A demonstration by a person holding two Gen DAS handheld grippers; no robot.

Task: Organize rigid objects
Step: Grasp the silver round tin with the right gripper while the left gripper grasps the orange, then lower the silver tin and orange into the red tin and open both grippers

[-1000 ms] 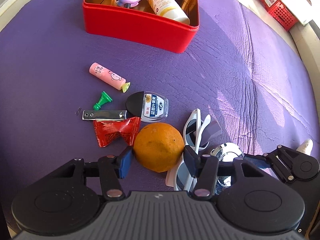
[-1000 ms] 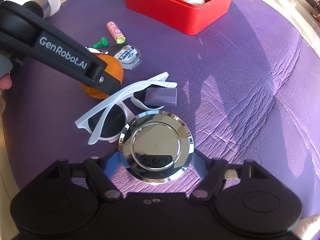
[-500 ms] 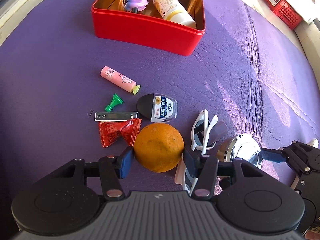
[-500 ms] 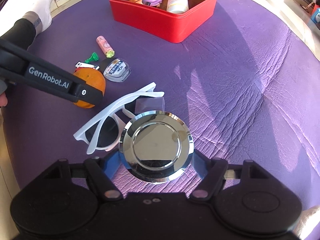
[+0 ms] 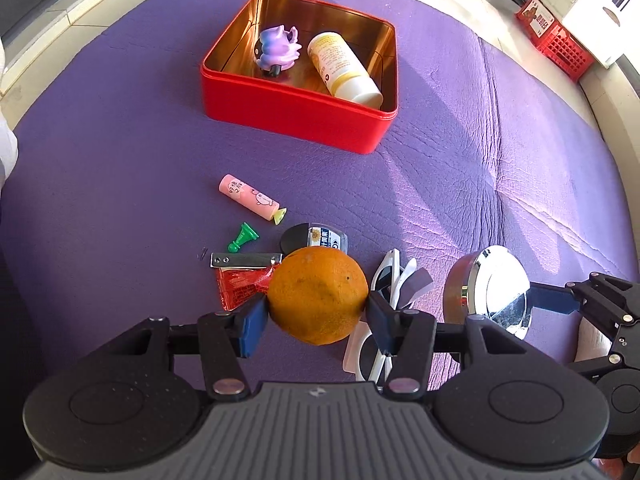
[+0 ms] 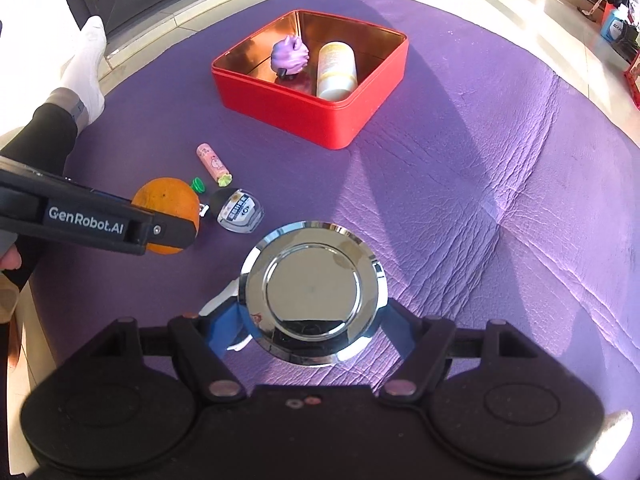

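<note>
My left gripper (image 5: 316,312) is shut on an orange (image 5: 318,294) and holds it above the purple surface; the orange also shows in the right wrist view (image 6: 168,204). My right gripper (image 6: 312,324) is shut on a round chrome lid (image 6: 312,292), lifted above the white sunglasses (image 5: 390,284); the lid shows at the right of the left wrist view (image 5: 492,290). The red tin (image 5: 296,116) stands farther ahead and holds a purple toy (image 5: 278,50) and a white bottle (image 5: 344,68).
On the purple cover lie a pink tube (image 5: 250,198), a green pawn (image 5: 242,236), a metal clip (image 5: 246,260), a red wrapper (image 5: 240,286) and a clear case with a black cap (image 5: 314,238). A red crate (image 5: 556,34) stands beyond the far right edge.
Both grippers have risen with their loads: the orange and the chrome lid are lifted off the cover, and the tin's inside now shows more fully.
</note>
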